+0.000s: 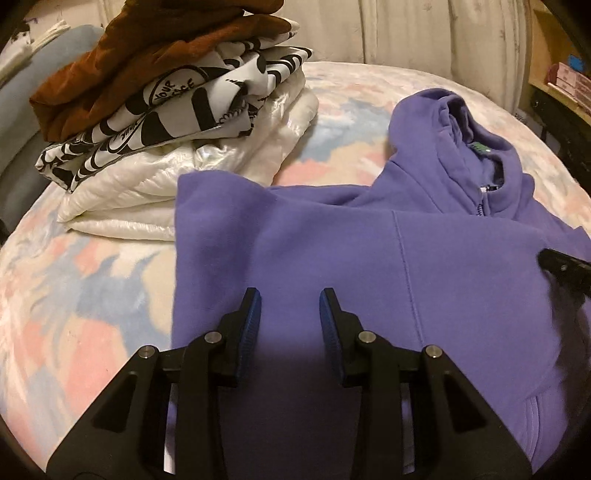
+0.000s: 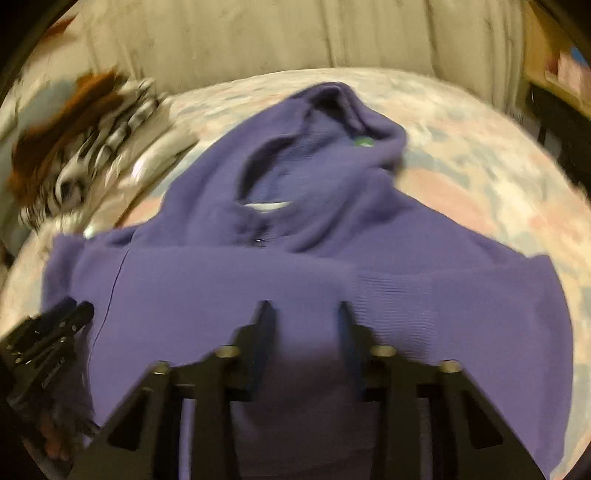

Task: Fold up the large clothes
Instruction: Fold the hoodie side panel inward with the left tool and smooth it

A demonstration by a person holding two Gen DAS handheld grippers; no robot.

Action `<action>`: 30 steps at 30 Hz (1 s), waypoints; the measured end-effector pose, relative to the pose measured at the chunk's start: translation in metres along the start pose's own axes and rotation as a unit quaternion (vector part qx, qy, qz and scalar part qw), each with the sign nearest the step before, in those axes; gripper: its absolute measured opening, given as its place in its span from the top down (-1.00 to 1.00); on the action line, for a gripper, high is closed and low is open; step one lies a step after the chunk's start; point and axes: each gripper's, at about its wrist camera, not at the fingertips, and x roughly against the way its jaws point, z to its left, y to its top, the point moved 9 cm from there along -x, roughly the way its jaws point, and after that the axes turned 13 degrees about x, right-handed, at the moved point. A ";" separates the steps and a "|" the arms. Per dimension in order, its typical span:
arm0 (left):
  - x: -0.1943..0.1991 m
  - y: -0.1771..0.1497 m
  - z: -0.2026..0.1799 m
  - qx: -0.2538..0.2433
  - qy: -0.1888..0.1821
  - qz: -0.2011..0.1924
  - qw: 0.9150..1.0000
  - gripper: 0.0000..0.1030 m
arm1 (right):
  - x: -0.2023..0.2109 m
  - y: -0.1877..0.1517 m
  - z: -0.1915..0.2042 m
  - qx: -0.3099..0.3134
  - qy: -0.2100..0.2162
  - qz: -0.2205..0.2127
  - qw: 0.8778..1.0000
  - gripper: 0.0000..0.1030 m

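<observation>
A purple zip hoodie lies on the pastel bed, sleeves folded in, hood toward the far side. My left gripper is open and empty, hovering over the hoodie's left part. My right gripper is open and empty over the hoodie's middle; this view is blurred. The right gripper's tip shows at the right edge of the left wrist view. The left gripper shows at the lower left of the right wrist view.
A stack of folded clothes sits at the far left of the bed: white satin, black-and-white print, brown on top. The pastel bedspread surrounds the hoodie. A curtain hangs behind. Shelves stand at the right.
</observation>
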 end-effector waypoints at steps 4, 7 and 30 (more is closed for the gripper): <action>0.001 0.001 0.004 -0.003 -0.011 0.005 1.000 0.38 | 0.023 -0.012 -0.027 -0.014 -0.029 -0.002 0.999 0.73; 0.004 0.001 0.005 0.003 -0.019 0.017 1.000 0.38 | 0.032 -0.022 -0.041 -0.029 -0.031 0.005 0.999 0.61; 0.128 -0.019 0.017 0.014 -0.064 0.033 0.997 0.11 | 0.179 -0.041 -0.011 -0.013 -0.059 -0.036 0.998 0.27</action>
